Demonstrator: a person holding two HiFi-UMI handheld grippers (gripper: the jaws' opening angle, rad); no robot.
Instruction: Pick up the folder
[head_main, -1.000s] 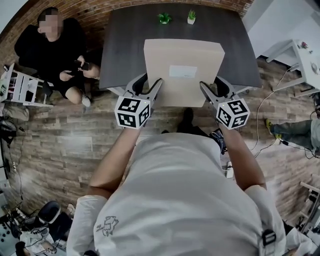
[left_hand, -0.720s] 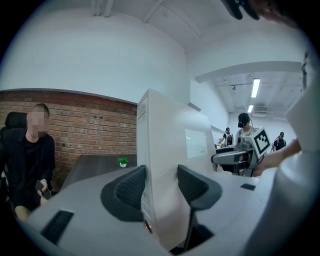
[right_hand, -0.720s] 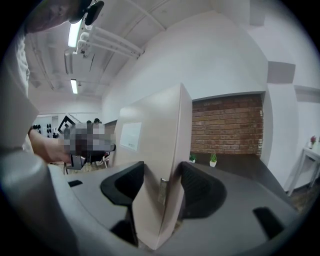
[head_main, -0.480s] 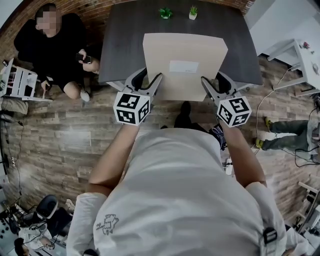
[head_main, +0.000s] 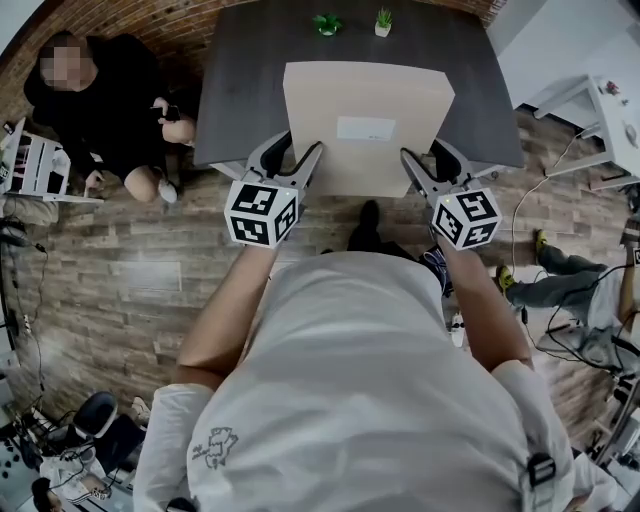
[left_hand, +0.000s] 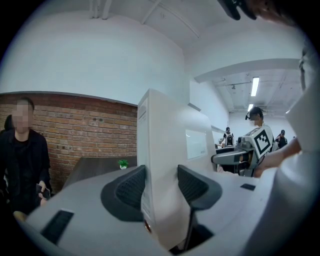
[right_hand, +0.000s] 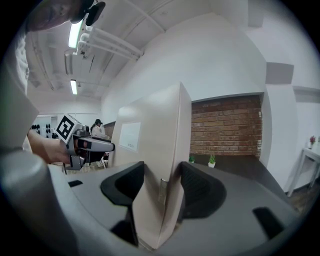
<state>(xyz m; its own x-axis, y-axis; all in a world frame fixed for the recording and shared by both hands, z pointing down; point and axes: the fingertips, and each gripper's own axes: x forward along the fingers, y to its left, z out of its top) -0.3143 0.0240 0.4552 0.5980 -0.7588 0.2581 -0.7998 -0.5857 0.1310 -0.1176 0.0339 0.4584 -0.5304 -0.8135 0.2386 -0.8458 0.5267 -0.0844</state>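
A dark grey rectangular desk (head_main: 250, 80) sits below a beige cardboard folder (head_main: 365, 100) held over its near edge, the left gripper (head_main: 302, 150) clamping the near left corner, the right gripper (head_main: 424, 155) the near right corner

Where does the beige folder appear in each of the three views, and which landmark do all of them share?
Head view: the folder is at top centre, above the dark table, held by the left gripper and right gripper.
Left gripper view: centre, upright between the jaws.
Right gripper view: centre, upright between the jaws.
Shared landmark: the white label on the folder.
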